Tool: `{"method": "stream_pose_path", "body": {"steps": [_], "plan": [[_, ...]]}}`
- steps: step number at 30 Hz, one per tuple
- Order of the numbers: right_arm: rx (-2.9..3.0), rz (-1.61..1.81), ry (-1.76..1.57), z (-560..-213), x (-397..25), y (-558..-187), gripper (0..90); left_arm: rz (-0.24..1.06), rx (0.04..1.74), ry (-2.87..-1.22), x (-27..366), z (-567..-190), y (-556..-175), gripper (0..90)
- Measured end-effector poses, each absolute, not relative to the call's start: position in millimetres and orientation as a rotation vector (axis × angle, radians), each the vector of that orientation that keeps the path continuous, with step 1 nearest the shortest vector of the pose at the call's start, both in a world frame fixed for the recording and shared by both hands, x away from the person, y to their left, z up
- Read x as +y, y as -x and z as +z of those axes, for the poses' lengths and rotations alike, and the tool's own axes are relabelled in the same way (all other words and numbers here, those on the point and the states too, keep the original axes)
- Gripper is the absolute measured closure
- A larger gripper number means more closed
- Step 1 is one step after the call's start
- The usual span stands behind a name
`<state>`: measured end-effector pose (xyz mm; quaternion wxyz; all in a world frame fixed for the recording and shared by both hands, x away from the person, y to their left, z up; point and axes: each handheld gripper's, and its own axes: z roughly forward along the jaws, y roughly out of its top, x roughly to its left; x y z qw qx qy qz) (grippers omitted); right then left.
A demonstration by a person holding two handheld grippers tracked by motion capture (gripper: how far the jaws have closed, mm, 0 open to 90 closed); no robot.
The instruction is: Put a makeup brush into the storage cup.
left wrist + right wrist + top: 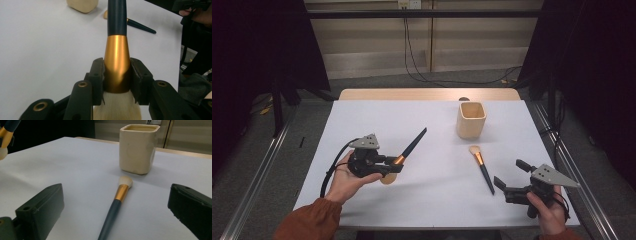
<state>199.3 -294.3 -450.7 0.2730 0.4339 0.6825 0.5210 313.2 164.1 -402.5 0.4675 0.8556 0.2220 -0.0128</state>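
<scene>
My left gripper [393,164] is shut on the gold ferrule of a large makeup brush [411,146], whose dark handle points up and away toward the cup. In the left gripper view both jaws clamp that large brush [117,62], cream bristles toward the camera. A smaller makeup brush [482,167] lies flat on the white table, bristles toward the cream square cup [471,120]. My right gripper [509,178] stands open just right of this small brush's handle end. The right gripper view shows the small brush [117,200] between the spread jaws, the cup [138,148] behind it.
The white table [362,115] has a wooden strip along its far edge. Metal rails run on the floor at both sides. Dark curtains and cables stand behind the table.
</scene>
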Motion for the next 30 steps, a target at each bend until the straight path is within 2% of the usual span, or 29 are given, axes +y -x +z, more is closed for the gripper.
{"method": "stream_pose_path", "body": {"steps": [10, 18, 30], "plan": [[1.874, 1.402, -1.138, -451, -292, -201, 0.0, -0.113, 0.487, -2.136, 143, -397, -313, 66.3], [1.899, 1.430, -1.133, -452, -288, -201, 0.0, -0.121, 0.490, -2.190, 135, -396, -316, 66.3], [1.990, 1.484, -1.061, -446, -271, -212, 0.0, -0.168, 0.386, -2.273, 115, -388, -314, 66.3]]}}
